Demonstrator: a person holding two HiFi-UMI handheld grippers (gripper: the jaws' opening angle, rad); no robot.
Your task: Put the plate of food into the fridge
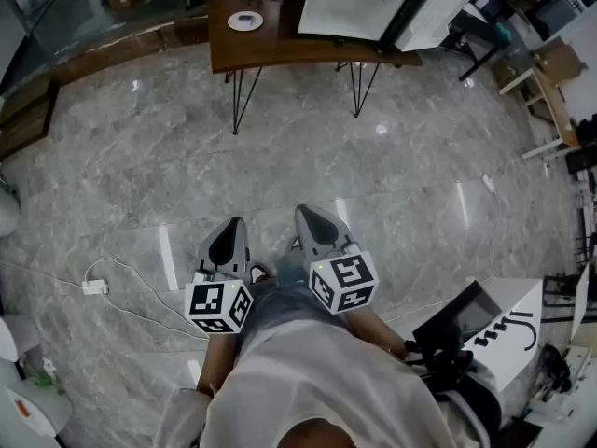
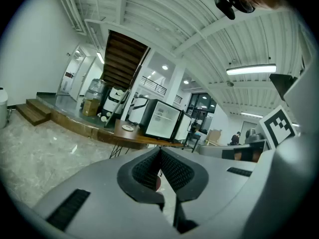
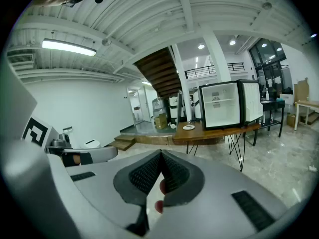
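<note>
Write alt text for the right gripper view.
The right gripper, jaws shut and empty, points across a marble floor at a wooden table with hairpin legs. On the table stand a small plate and a mini fridge.

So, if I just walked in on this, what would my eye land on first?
Probably the two grey tools held low in front of the person: the left tool and the right tool, each carrying a black-and-white marker cube, both closed and empty. Beyond them, across the grey marble floor, a wooden table holds a small plate beside a small fridge.
</note>
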